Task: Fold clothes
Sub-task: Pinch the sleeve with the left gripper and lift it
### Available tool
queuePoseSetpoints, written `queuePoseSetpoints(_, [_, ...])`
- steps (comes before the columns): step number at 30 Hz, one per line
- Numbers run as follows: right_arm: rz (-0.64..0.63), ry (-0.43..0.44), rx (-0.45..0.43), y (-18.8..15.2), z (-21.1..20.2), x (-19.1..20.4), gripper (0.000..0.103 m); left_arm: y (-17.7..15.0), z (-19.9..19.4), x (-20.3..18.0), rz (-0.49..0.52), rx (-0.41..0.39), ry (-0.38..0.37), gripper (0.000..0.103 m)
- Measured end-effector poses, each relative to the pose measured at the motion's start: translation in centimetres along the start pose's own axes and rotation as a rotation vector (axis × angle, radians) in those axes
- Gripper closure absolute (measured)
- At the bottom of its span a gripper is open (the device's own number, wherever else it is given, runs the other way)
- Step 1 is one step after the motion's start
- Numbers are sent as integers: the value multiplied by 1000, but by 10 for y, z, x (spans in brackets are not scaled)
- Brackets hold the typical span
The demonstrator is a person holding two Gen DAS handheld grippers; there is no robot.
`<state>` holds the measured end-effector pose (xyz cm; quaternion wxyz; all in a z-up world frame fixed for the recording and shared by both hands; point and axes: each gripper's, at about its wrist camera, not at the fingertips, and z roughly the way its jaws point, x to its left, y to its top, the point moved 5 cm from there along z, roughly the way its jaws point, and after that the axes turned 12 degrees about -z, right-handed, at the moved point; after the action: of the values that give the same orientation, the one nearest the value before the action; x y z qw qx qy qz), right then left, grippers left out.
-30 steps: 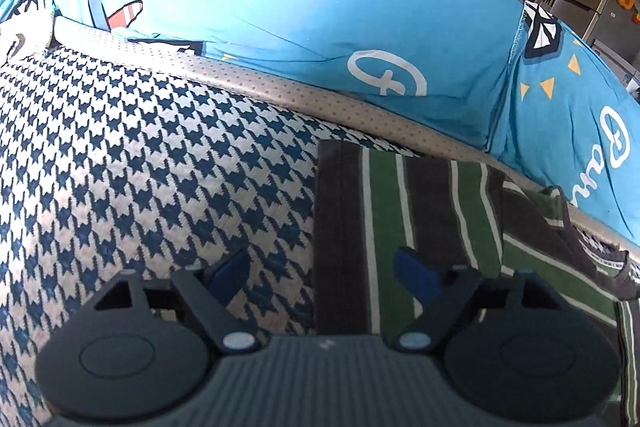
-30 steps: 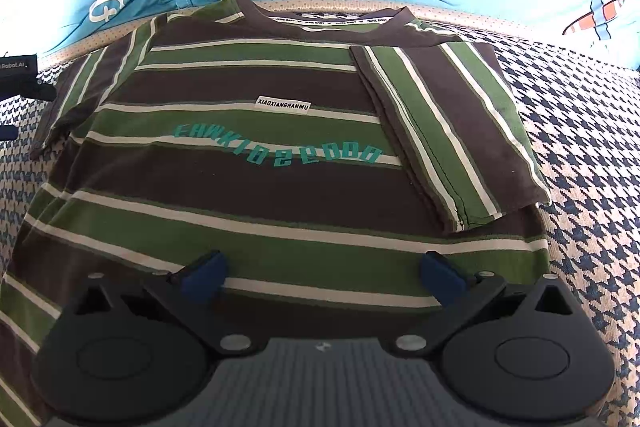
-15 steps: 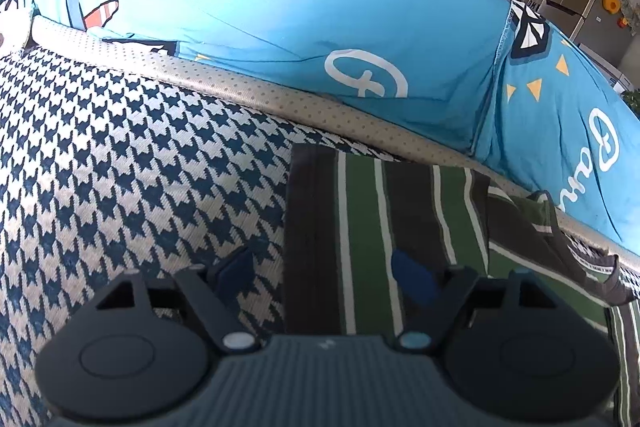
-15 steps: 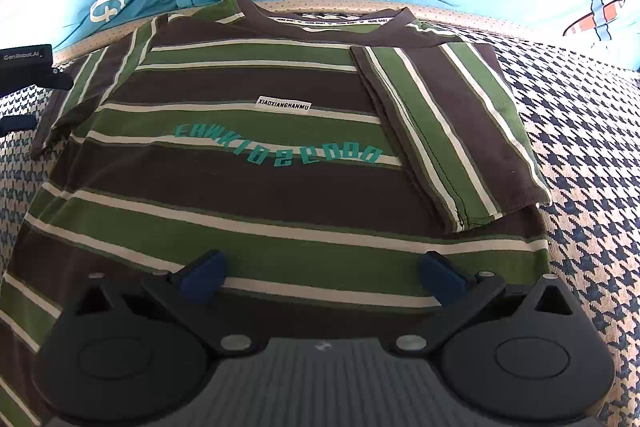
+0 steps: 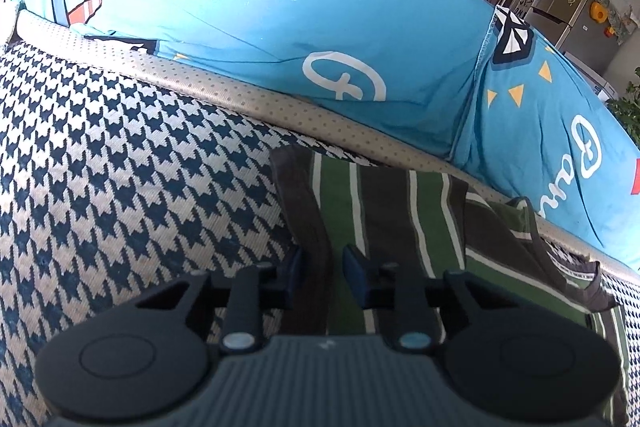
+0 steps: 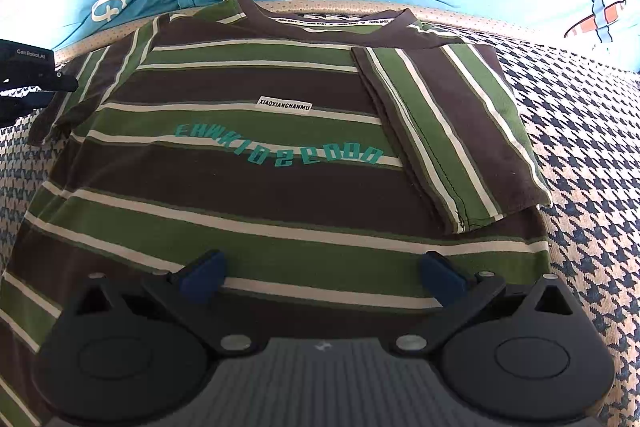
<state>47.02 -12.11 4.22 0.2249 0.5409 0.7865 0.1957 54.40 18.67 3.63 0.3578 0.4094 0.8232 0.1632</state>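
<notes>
The left gripper (image 5: pixel 323 269) has its fingers pinched on the hem of the left sleeve (image 5: pixel 384 211) of the striped T-shirt (image 6: pixel 260 187). The right gripper (image 6: pixel 320 271) hovers over the shirt's lower part, fingers wide apart. The shirt lies flat on the houndstooth cover (image 5: pixel 120 167), right sleeve (image 6: pixel 452 131) folded inward, collar toward the blue cushions (image 5: pixel 280 27).
</notes>
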Motion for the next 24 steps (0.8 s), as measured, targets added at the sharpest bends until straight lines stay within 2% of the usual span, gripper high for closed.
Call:
queuePoseSetpoints(9, [-1,1,-1,-1,0,-1,0,-2,1,-3,4,-15,9,76])
queuePoseSetpoints(10, [-2,1,-1,-1,0,-1,0,-2,1,-3,5,-17,10,77])
queuePoseSetpoints(12, [-2,1,-1,-1,0,-1,0,-2,1,-3,5,-17,9,89])
queuePoseSetpoints(14, [-2,1,-1,-1,0,-1,0,-2,0,-6,6,-20,3,94])
queuePoseSetpoints(24, [-2,3,0,-1,0,-1,0,-4,-16,-27,32,-60,-38,95])
